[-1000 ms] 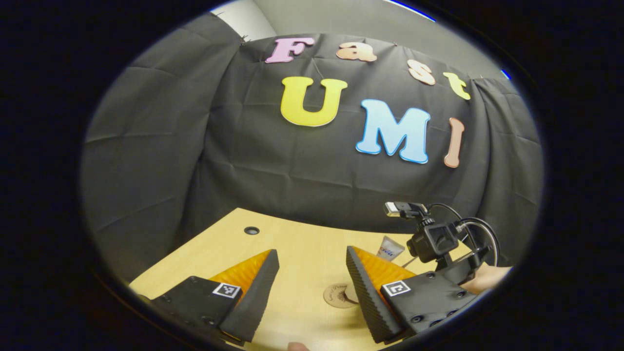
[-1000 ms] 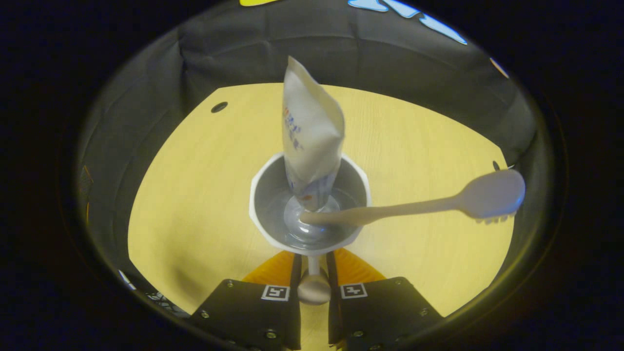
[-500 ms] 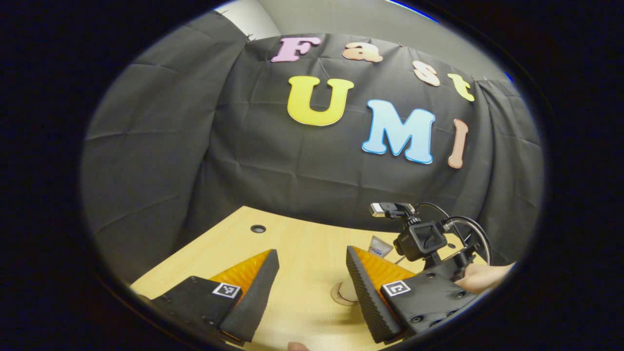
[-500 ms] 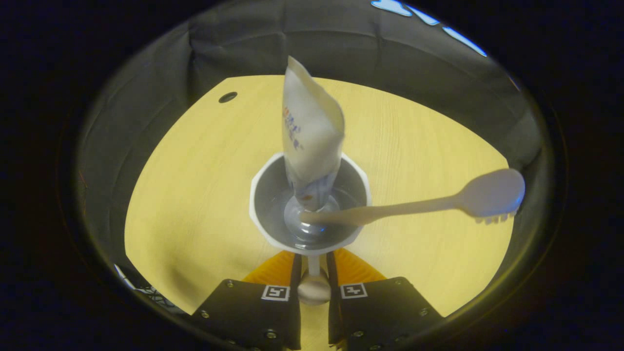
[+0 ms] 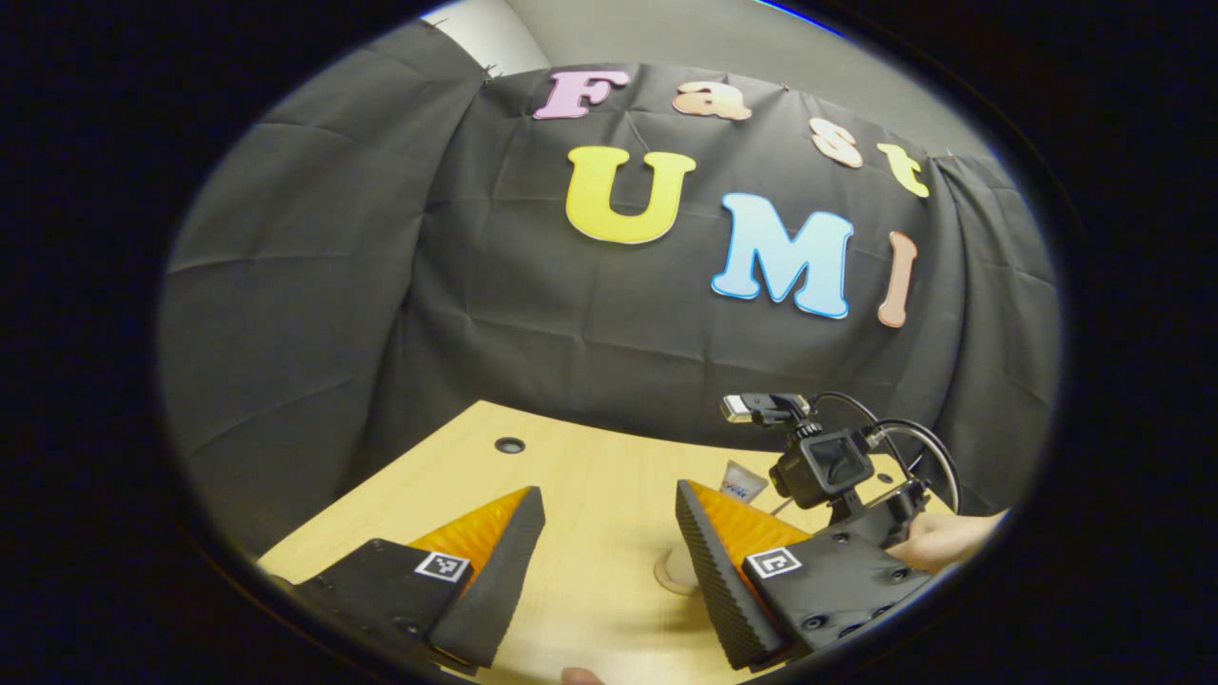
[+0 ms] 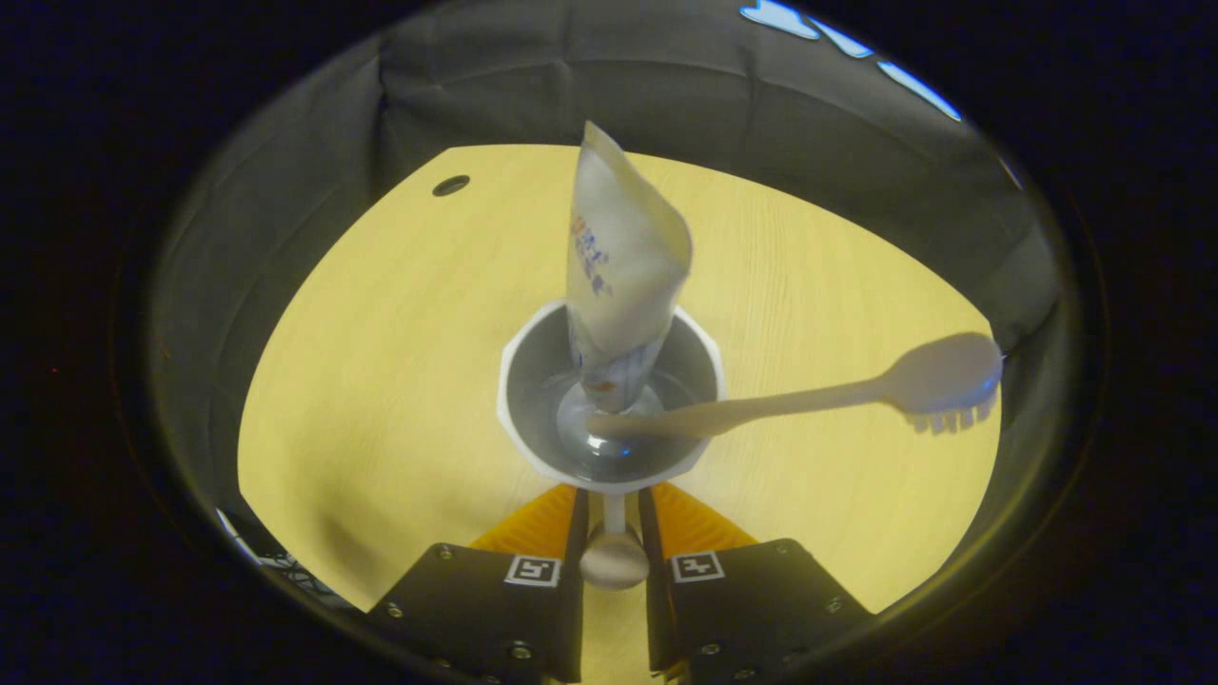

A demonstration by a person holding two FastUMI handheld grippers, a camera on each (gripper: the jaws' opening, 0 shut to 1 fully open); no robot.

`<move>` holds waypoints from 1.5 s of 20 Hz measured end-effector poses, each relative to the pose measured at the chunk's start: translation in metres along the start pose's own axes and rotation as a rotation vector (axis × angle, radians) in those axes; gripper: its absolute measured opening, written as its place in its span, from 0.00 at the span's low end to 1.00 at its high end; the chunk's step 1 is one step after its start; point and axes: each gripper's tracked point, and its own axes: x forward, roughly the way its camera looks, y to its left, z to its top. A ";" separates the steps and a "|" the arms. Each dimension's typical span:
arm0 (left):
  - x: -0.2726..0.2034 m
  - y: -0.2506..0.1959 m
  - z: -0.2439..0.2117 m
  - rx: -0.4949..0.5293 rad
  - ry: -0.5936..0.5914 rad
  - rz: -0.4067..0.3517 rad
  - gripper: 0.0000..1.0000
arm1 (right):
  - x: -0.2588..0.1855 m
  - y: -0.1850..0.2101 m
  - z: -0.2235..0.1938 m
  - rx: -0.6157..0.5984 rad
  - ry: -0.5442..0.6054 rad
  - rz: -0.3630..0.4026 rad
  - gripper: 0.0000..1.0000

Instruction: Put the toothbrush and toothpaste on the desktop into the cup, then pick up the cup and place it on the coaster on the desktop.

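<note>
The pale wooden counter (image 6: 400, 314) runs back to a curved far edge against the black cloth wall (image 6: 590, 86), with a small round grommet hole (image 6: 451, 185) near its far left corner and bare wood on every side of the cup in the right gripper view. There the right gripper (image 6: 614, 561) has its fingers drawn close together, clamped on the white cup's handle (image 6: 614, 557), which sits squeezed between the two pads; the white cup (image 6: 533, 352) hangs straight ahead of them, its open mouth facing the camera. Inside it the toothpaste tube (image 6: 623, 257) stands with its cap end at the bottom and its flat crimped end rising past the rim, while the toothbrush (image 6: 799, 400) leans out over the right side of the rim, bristled head well beyond the cup and bristles pointing down. In the left gripper view the left gripper (image 5: 609, 557) hovers low over the counter with its fingers wide apart and nothing between them. That view also takes in the round coaster (image 5: 674, 571), partly hidden behind the right-hand finger, the top of the toothpaste tube just beyond it, the other gripper's black camera and cables (image 5: 823, 461), and a hand (image 5: 937, 542) at the right edge. Whether the cup touches the coaster cannot be told.
</note>
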 end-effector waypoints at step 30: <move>-0.044 -0.125 0.048 0.061 -0.109 -0.138 0.89 | -0.287 -0.129 -0.014 0.172 -0.907 -0.223 0.86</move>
